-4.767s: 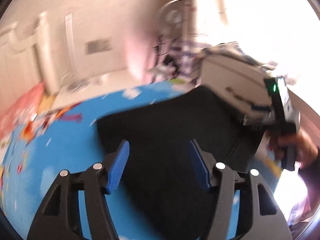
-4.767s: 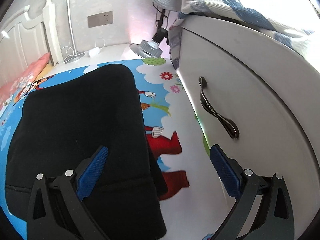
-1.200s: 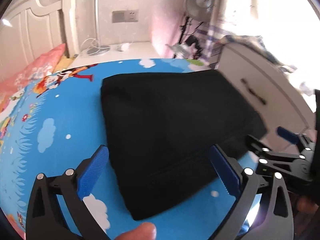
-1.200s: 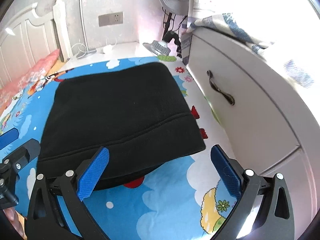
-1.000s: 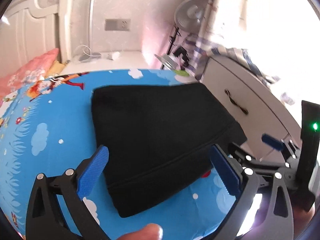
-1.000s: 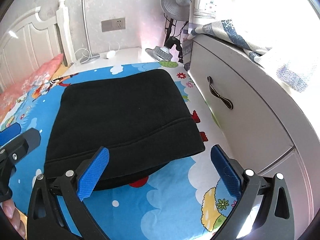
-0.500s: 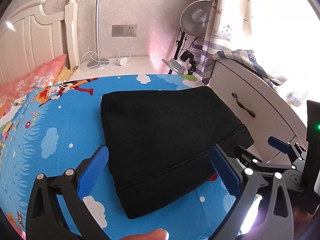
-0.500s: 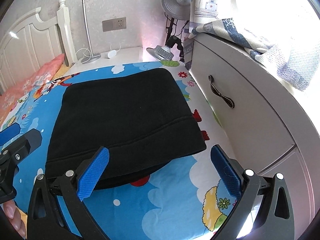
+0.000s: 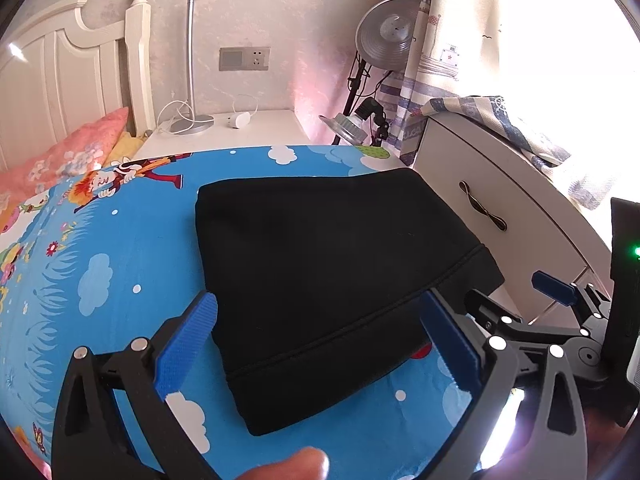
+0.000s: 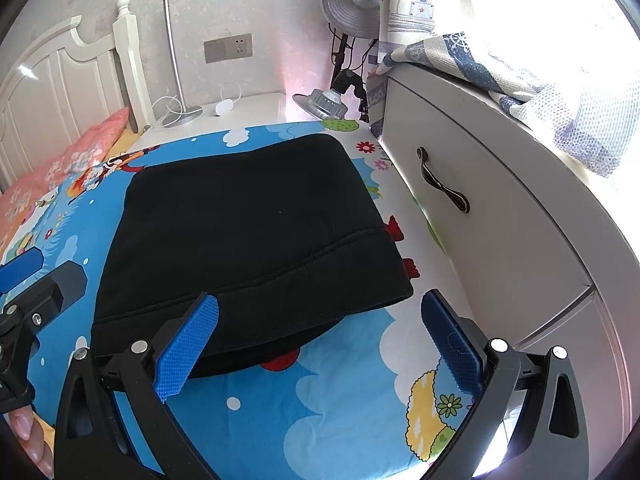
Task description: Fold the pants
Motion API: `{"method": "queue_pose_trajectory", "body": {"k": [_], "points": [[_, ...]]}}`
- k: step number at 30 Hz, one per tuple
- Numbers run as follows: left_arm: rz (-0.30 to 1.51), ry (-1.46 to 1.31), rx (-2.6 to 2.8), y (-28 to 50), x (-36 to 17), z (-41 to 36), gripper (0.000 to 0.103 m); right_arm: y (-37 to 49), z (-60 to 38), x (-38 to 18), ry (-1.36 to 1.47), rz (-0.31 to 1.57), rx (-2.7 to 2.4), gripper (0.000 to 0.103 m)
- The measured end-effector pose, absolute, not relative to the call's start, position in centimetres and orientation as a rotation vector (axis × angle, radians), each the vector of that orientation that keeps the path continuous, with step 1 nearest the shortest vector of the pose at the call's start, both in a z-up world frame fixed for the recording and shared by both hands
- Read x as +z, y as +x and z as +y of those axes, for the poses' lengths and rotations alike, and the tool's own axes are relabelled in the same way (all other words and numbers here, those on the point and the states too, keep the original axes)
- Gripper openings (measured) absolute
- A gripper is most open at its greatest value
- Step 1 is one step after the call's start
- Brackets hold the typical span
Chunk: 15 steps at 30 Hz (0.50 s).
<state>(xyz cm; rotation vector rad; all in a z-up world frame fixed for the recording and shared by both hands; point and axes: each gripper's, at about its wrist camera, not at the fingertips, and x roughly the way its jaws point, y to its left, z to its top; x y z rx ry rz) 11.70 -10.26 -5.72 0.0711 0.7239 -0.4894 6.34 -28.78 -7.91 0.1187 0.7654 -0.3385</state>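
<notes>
- Two grippers hover above the blue cartoon bedsheet point(image 9: 100, 264), gripping nothing.
- Left gripper point(image 9: 320, 344): jaws spread wide, empty.
- Folded black pants point(image 10: 248, 232): flat on sheet, 12 o'clock of both.
- Right gripper point(image 10: 320, 344): jaws spread wide, empty.
- White dresser point(image 10: 500, 220): 3 o'clock of pants.

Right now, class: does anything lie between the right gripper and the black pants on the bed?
Nothing visible does. The right gripper hangs open just short of the folded pants, with only the cartoon bedsheet below.
</notes>
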Motion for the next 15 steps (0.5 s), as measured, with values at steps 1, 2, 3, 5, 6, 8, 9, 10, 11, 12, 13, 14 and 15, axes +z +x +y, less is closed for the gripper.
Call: {"method": "queue_pose_trajectory", "body": {"k": [1,2,3,5,6,8,9,10,11,12,13,14,15], "points": [[0.724,0.073,-0.491,11.68,-5.75,-10.20,0.101,6.36,-28.77,-7.92,0.118,0.766,-0.338,0.097],[0.722,0.074,-0.492,11.63,-5.78,-10.22,0.101,6.31,-28.76,-7.97,0.118,0.767,-0.337,0.097],[0.722,0.073,-0.491,11.59,-5.78,-10.24,0.101,6.33,-28.72,-7.98,0.118,0.767,-0.336,0.097],[0.723,0.072,-0.490,11.60,-5.79,-10.23,0.101,6.34,-28.72,-7.99,0.117,0.769,-0.335,0.097],[0.723,0.072,-0.491,11.59,-5.79,-10.20,0.101,6.34,-28.72,-8.00,0.118,0.768,-0.335,0.097],[0.721,0.072,-0.490,11.57,-5.75,-10.15,0.101,6.35,-28.70,-8.04,0.119,0.768,-0.336,0.097],[0.721,0.072,-0.490,11.54,-5.76,-10.15,0.101,6.33,-28.69,-8.06,0.119,0.768,-0.336,0.097],[0.721,0.072,-0.491,11.52,-5.76,-10.14,0.101,6.33,-28.71,-8.06,0.119,0.768,-0.335,0.097],[0.723,0.070,-0.491,11.58,-5.75,-10.14,0.101,6.34,-28.71,-8.07,0.119,0.769,-0.335,0.097],[0.723,0.070,-0.491,11.59,-5.72,-10.17,0.101,6.34,-28.71,-8.07,0.120,0.769,-0.334,0.097],[0.723,0.071,-0.490,11.59,-5.72,-10.18,0.101,6.31,-28.70,-8.10,0.120,0.770,-0.334,0.097],[0.723,0.071,-0.491,11.57,-5.73,-10.18,0.101,6.30,-28.69,-8.14,0.120,0.770,-0.334,0.097],[0.723,0.070,-0.491,11.59,-5.71,-10.20,0.101,6.29,-28.68,-8.15,0.120,0.771,-0.333,0.097]]}}
